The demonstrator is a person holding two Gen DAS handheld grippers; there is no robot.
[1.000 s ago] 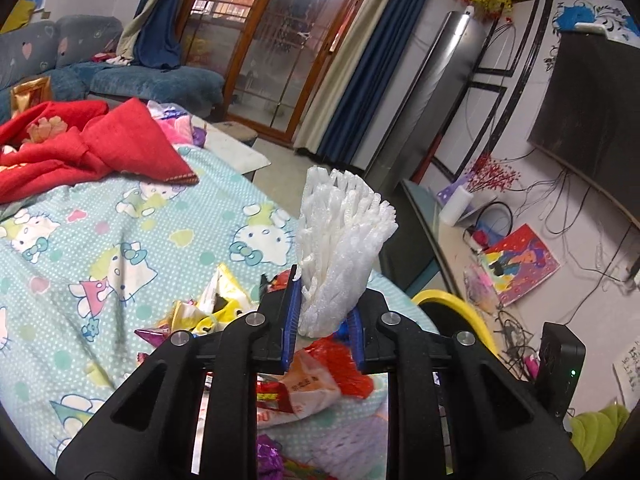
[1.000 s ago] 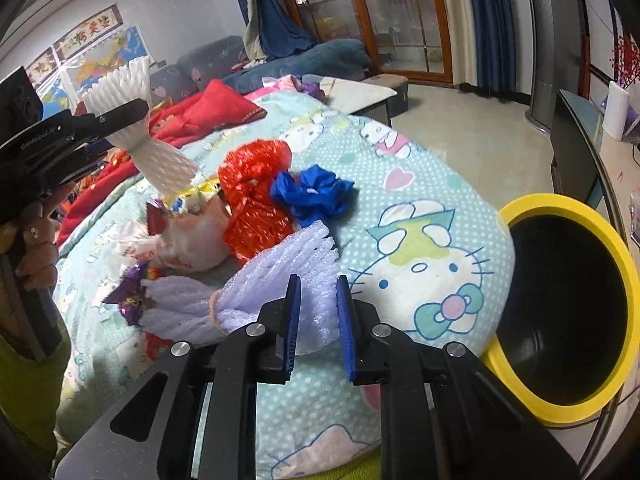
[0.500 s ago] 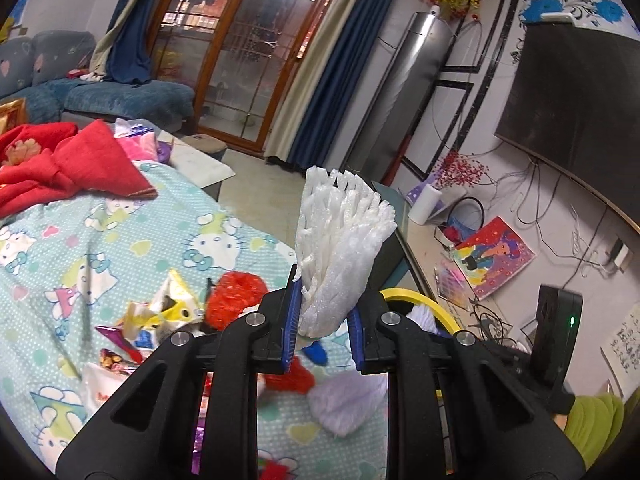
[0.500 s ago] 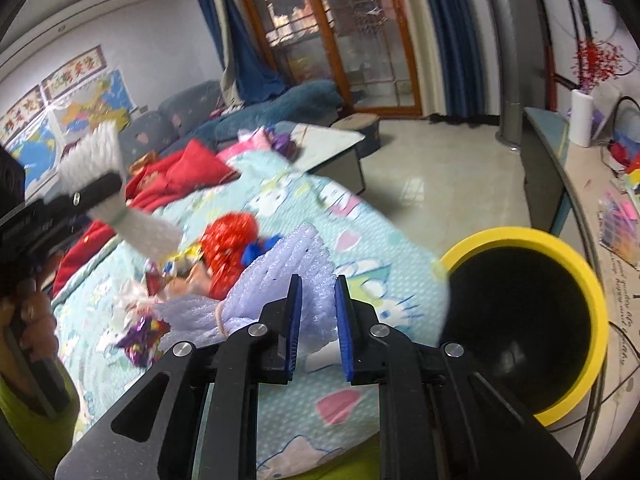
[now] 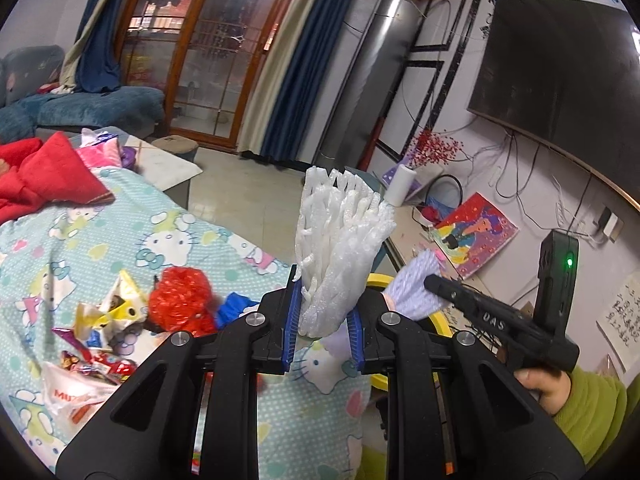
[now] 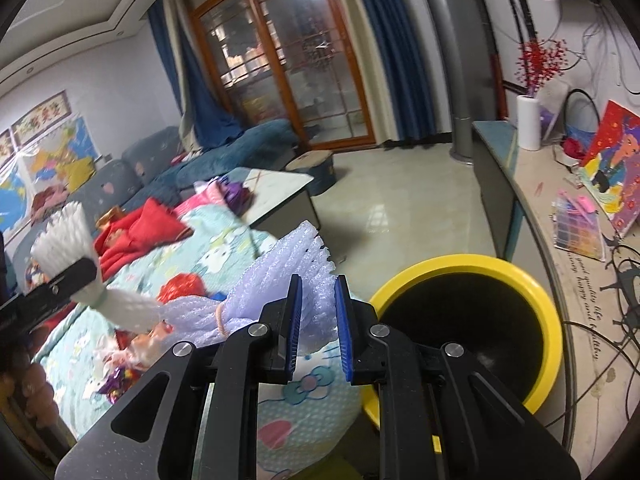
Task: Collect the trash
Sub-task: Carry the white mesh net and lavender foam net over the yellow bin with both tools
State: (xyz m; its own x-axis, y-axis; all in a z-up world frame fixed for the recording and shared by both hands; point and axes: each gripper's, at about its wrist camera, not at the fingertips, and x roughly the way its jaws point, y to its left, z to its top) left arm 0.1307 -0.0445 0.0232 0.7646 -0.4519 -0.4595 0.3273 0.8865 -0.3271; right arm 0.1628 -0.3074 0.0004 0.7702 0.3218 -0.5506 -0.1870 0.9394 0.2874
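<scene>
Your left hand-held gripper (image 5: 322, 334) is pinching one white foam net (image 5: 340, 252); your right hand-held gripper (image 6: 318, 332) is pinching one lilac foam net (image 6: 280, 280). You've been lifting both off the bed (image 5: 172, 236) rightwards: the single yellow-rimmed bin (image 6: 520, 276) is now near, ready for dropping. Several wrappers (image 5: 108, 320) are remaining at left.

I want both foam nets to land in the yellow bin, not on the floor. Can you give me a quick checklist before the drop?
1. Left gripper clamped on white foam net: ok.
2. Right gripper clamped on lilac foam net: ok.
3. Yellow bin mouth open and unblocked: ok.
4. Lilac net over the bin mouth: not ok, it is beside the rim.
5. White net over the bin mouth: cannot tell.
</scene>
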